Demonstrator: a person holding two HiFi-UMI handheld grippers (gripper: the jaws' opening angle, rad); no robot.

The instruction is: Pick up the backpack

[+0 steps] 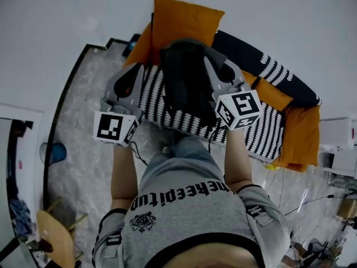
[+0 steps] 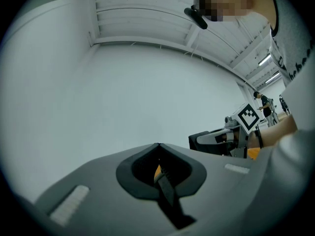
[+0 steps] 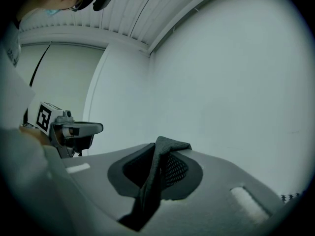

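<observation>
The black backpack hangs in front of the person, above the sofa, held between both grippers. My left gripper is at its left side, shut on a thin black strap that runs down between the jaws. At the backpack's right side, my right gripper is shut on a padded mesh shoulder strap, whose folded top sticks up above the jaws. Each gripper view shows mostly white wall and the other gripper level with it.
Behind the backpack is a sofa with a black-and-white striped blanket and orange cushions. A pale rug covers the floor on the left. A wooden chair stands at the lower left, and cables lie at the lower right.
</observation>
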